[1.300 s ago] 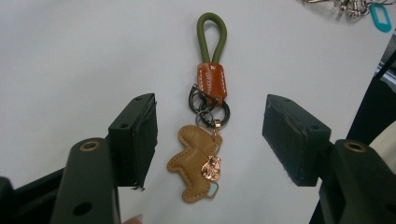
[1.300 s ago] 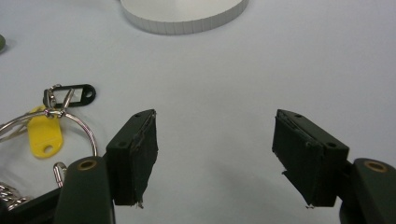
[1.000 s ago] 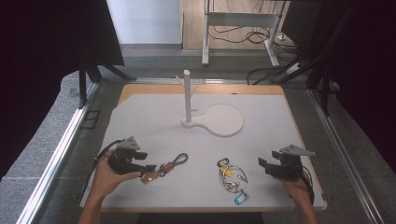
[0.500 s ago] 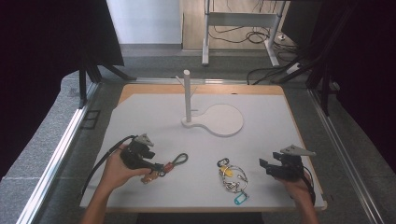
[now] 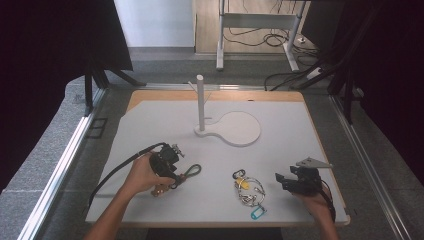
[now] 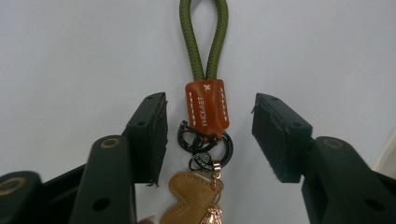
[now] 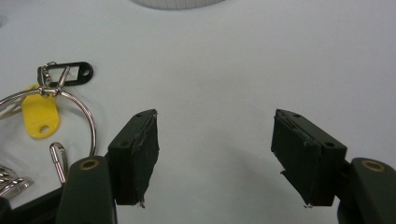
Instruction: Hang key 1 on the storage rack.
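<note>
Apparently two key bunches: rope keychain [image 6: 205, 70], ring bunch [image 5: 248, 189], one stand [image 5: 201, 102].

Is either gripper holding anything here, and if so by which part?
Nothing is held. The left gripper has just been closing around the keychain's brown leather tab, but its pads stand apart from it. The right gripper is open over bare table.

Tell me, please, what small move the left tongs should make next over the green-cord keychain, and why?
Probably close the rest of the way on the brown leather tab. The left tongs have just been closing, and the keychain lies between the jaws, but the pads stand clear of the tab on both sides. It looks centred, so no shift seems needed. The right tongs wait open beside the key ring.
</note>
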The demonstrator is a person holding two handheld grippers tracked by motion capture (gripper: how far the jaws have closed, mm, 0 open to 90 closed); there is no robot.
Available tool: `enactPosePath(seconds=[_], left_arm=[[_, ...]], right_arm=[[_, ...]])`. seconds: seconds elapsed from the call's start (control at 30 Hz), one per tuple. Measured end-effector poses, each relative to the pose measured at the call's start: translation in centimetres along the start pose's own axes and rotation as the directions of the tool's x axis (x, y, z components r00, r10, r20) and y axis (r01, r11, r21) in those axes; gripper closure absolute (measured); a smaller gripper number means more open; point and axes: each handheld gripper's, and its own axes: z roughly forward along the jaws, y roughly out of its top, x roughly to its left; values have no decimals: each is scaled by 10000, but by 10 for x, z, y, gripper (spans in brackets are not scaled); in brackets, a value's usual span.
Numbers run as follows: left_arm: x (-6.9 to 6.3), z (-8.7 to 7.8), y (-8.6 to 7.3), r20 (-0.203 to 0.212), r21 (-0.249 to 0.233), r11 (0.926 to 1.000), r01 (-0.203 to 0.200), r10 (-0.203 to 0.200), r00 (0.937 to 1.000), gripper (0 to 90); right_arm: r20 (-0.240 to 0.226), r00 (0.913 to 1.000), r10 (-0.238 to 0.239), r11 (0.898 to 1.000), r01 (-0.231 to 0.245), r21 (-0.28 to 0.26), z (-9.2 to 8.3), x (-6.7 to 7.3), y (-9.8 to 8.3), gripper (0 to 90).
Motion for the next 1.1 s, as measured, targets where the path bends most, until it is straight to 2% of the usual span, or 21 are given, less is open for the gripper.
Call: enactPosePath(seconds=[0.1, 0.43, 0.7, 0.97, 1.1], left_arm=[[1, 6, 2, -119, 346, 9994, 22, -18, 9999, 503], [-5, 17, 9, -282, 805, 9967, -132, 155, 9995, 560], [-4, 23, 11, -400, 1035, 9946, -30, 72, 9992, 595], [-11, 29, 14, -774, 1235, 9923, -130, 227, 9967, 610], [-11, 29, 14, -761, 1214, 9924, -208, 302, 9966, 643]], right_arm=[[22, 10000, -6, 10000, 6, 23, -1, 0, -1, 316], [78, 10000, -16, 9999, 14, 171, 1, 1, -3, 316], [90, 10000, -5, 9998, 3, 189, 1, 1, -3, 316], [127, 9999, 38, 9998, -41, 173, 0, 0, -3, 316], [146, 9999, 62, 9997, -65, 216, 1, 1, -4, 316]])
